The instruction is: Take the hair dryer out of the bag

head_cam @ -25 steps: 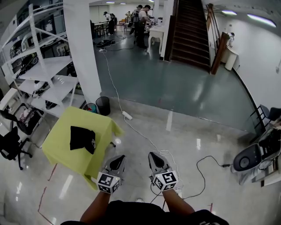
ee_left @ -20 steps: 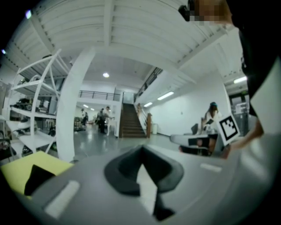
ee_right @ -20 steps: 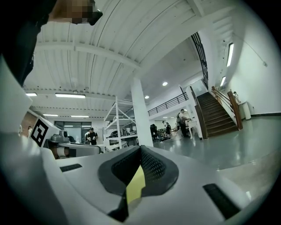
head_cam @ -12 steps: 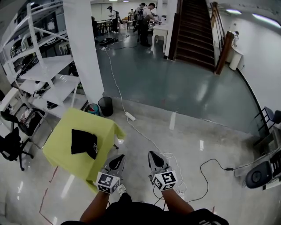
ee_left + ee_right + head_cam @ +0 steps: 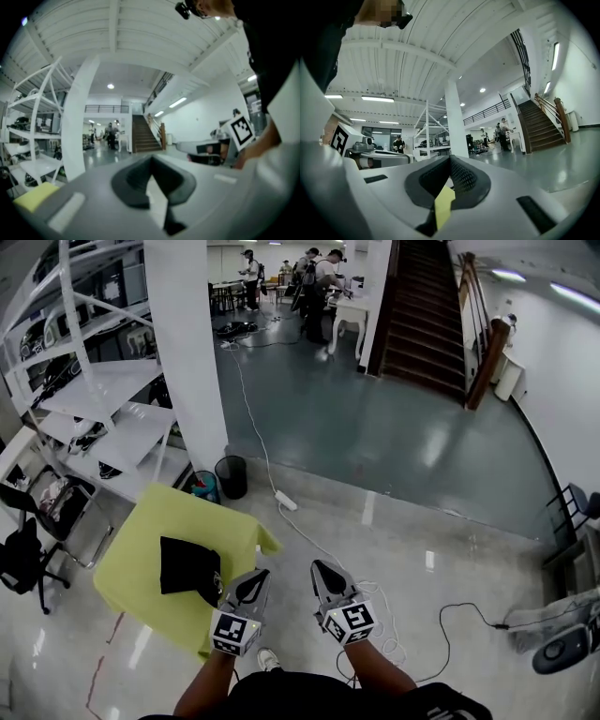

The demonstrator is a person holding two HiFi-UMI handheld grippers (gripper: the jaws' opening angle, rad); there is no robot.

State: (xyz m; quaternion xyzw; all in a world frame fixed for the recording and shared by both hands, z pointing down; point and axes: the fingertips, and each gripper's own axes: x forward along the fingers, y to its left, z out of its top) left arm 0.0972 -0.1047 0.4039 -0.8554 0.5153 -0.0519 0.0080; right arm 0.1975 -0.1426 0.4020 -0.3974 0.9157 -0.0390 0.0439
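Head view: the task looks unstarted. A slumped black fabric bag point(image 5: 187, 566) lies on the square table draped in yellow-green cloth point(image 5: 150, 521). The hair dryer is unseen, presumably inside the bag. The smooth grey plastic left gripper point(image 5: 254, 577) and right gripper point(image 5: 318, 568) hover near the table's edge, clear of the bag.

Left gripper view: the dark rubbery pads point(image 5: 133, 180) are pressed together with nothing between them.

Right gripper view: the textured pads are likewise together and empty.

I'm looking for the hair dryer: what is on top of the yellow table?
A black bag lies on the yellow table. Whatever is inside the bag is covered and cannot be seen.
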